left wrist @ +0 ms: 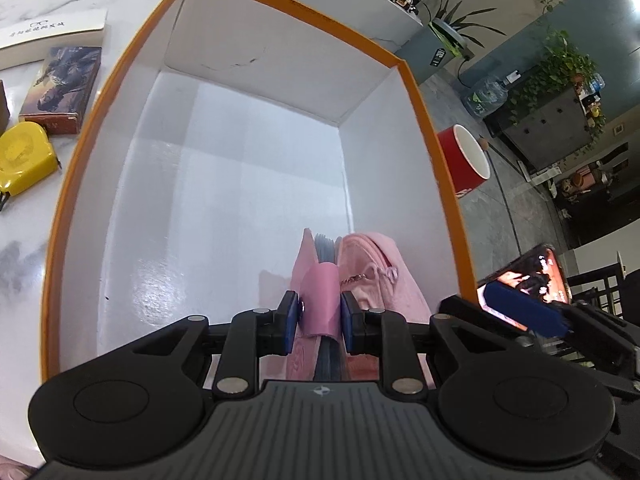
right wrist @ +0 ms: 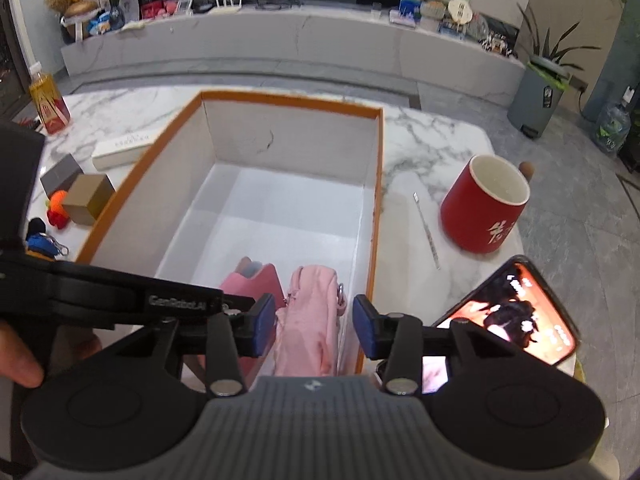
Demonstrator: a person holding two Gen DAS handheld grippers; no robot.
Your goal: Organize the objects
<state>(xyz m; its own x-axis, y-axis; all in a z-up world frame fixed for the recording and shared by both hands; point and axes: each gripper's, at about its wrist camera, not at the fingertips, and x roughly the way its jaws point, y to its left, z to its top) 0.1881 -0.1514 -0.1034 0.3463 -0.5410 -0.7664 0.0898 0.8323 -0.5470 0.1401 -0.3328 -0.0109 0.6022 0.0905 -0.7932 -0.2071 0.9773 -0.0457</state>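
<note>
My left claw (left wrist: 319, 322) grips a pink wallet (left wrist: 316, 280) inside the box (left wrist: 256, 184). My right claw (right wrist: 315, 326) stands open around the pink pouch (right wrist: 310, 320). The tape measure (left wrist: 24, 160) and mug (right wrist: 486, 204) wait outside.

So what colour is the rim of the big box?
Orange, around the box rim; the right wrist view shows it best.

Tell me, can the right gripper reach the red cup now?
Probably yes. The right gripper is open, holding nothing, and only bare marble table and a thin strip lie beside the red cup.

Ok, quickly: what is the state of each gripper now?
Left gripper: shut on the pink notebook.
Right gripper: open, the pink pouch between its fingers.
</note>
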